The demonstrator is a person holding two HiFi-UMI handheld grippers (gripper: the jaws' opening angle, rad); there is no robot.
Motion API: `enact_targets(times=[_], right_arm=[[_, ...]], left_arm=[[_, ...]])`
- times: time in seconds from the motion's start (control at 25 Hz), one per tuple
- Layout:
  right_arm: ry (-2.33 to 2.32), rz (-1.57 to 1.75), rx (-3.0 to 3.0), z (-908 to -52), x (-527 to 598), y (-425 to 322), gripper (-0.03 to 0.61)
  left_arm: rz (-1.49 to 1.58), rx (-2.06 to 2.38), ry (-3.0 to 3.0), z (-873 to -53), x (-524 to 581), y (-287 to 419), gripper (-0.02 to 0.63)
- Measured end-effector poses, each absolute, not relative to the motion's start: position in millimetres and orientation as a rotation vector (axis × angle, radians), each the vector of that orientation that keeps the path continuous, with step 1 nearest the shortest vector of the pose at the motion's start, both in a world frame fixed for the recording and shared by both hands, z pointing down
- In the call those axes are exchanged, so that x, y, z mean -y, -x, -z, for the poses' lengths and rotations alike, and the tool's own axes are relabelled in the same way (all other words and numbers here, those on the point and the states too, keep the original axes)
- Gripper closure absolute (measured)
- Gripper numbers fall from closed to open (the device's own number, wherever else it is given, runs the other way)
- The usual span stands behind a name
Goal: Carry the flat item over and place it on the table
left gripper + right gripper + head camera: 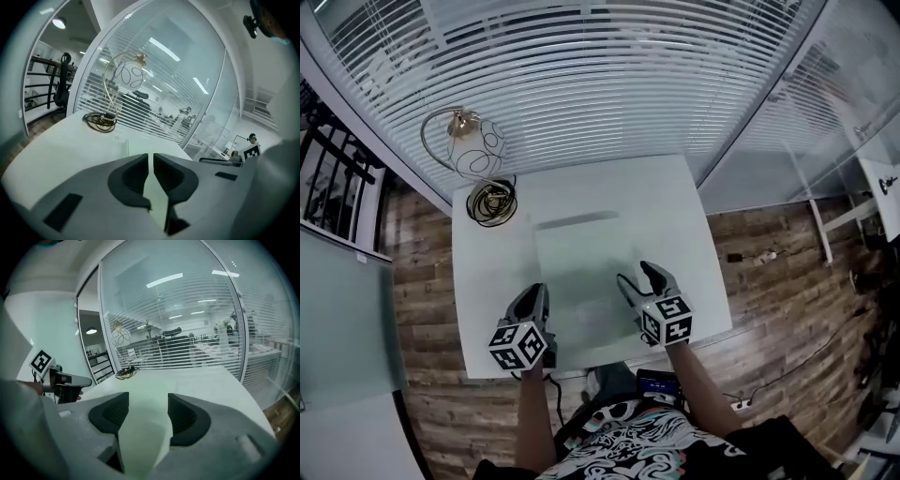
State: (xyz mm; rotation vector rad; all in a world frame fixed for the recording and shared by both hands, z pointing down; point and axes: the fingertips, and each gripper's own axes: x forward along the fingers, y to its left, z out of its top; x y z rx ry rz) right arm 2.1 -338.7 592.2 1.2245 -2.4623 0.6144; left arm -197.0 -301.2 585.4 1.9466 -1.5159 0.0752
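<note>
A flat pale green sheet (pixel 581 267) lies on the white table (pixel 483 281), filling the table's middle. My left gripper (pixel 536 302) hovers over the sheet's near left edge; its jaws stand almost together with only a thin slit and nothing between them. In the left gripper view the sheet (pixel 140 146) shows beyond the left gripper (pixel 151 161). My right gripper (pixel 637 278) is above the sheet's near right part, open and empty. From the right gripper (pixel 147 409) the sheet (pixel 152 385) stretches ahead over the tabletop.
A curled gold-wire lamp with a white globe (pixel 476 150) stands at the table's far left corner, a coiled cable (pixel 492 202) at its base. Glass walls with blinds (pixel 609 84) rise behind the table. Wooden floor (pixel 769 281) lies on both sides.
</note>
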Motion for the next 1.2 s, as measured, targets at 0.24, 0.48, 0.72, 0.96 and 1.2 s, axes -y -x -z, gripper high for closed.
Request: enact_targets(times=[0.24,0.48,0.72,0.96,1.2], right_arm=[[-1.238,-0.583,2.488,-574.4,318.2,2.8,0.484],[-1.376,-0.388,2.387,-557.4,309.8,-11.6,0.572],[-1.457,-0.313,2.427,-524.2,286.9,-13.5,0.572],[-1.475,-0.271,2.457,-506.3,257.3,-14.4,0.572],[-1.506,-0.264,2.477,-496.7,227.8,-17.6,0.572]], left_arm=[[-0.017,1.489,-2.0,-555.8,297.1,189.3,0.6],[-0.054,1.516,-2.028,-543.4,284.7,182.9,0.606],[0.052,1.516,-2.108,-509.1,266.0,175.5,0.606],[0.053,1.537,-2.173,-490.8,239.6,172.4,0.607],[0.051,1.572,-2.223,-474.9,212.2,170.8,0.607]])
